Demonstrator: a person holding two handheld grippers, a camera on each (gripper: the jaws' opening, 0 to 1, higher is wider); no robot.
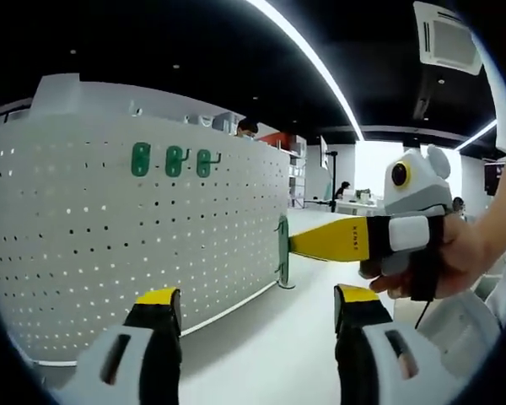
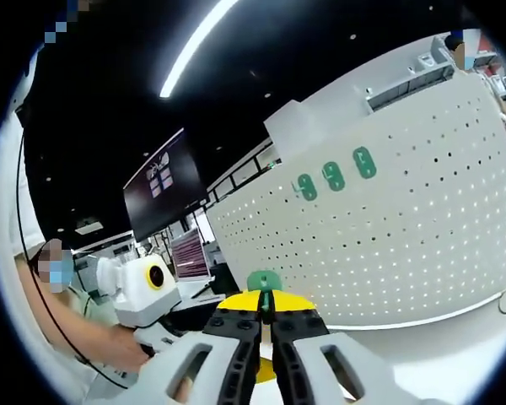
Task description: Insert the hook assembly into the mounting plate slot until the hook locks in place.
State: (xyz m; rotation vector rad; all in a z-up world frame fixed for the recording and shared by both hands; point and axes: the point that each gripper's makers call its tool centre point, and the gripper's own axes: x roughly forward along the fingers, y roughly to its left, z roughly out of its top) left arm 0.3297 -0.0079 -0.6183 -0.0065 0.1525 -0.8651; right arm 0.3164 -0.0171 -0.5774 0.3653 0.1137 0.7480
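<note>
A large white pegboard (image 1: 126, 228) with many small round holes stands upright on the pale worktop (image 1: 270, 354). Three green hooks (image 1: 170, 160) already hang in a row near its top. The right tongs (image 2: 266, 314), with yellow tips, are closed on a fourth green hook (image 2: 262, 281), a flat rounded plate seen edge-on in the left gripper view, held in the air just beside the end of the pegboard and apart from it. The left tongs (image 1: 255, 308) stand wide and hold nothing, low over the worktop.

White dotted pegboard (image 1: 110, 228), green hooks (image 1: 170, 160), yellow-tipped black jaws
</note>
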